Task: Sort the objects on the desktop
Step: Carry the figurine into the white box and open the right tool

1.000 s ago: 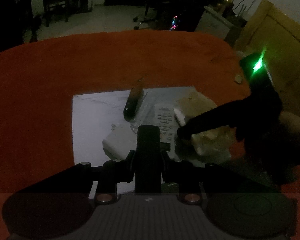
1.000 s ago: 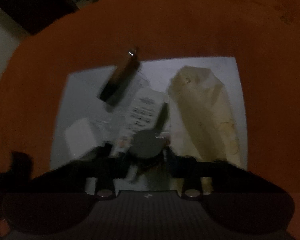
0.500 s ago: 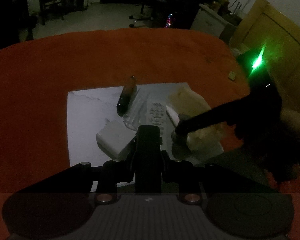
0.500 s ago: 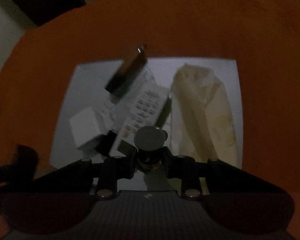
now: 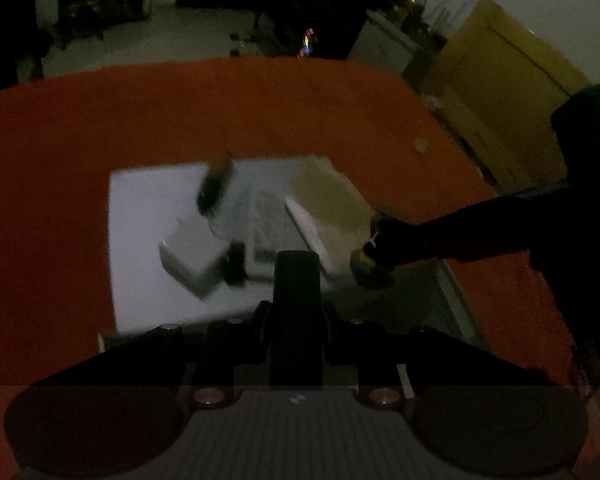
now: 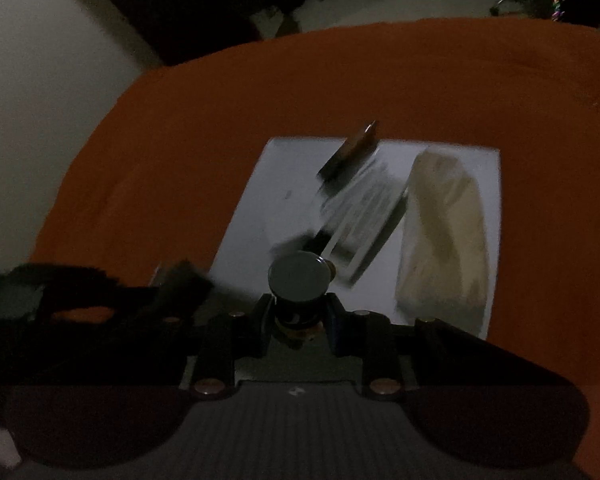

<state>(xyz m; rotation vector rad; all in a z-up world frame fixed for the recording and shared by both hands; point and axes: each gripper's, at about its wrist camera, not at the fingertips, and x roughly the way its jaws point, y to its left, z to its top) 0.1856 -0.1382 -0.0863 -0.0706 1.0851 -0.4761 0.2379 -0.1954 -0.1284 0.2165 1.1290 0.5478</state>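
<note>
A white sheet (image 5: 148, 208) lies on the orange table. On it are a white remote (image 5: 266, 224), a dark pen-like stick (image 5: 214, 190), a white box (image 5: 190, 258) and a beige crumpled bag (image 5: 328, 200). My right gripper (image 6: 300, 308) is shut on a small bottle with a round dark cap (image 6: 299, 276), held above the sheet's near edge; it shows in the left wrist view (image 5: 370, 268) too. My left gripper (image 5: 297, 280) is shut and empty above the sheet's near part. The remote (image 6: 360, 216) and bag (image 6: 444, 232) also show in the right wrist view.
The orange table (image 5: 240, 112) ends at a curved far edge. A small pale scrap (image 5: 421, 146) lies on the cloth at the right. A yellow-brown cabinet (image 5: 508, 92) stands beyond the table at the right. The room is dark.
My right gripper has lifted the small bottle off the sheet and drawn it back toward the near right. The left gripper has pulled back a little; the view is blurred.
</note>
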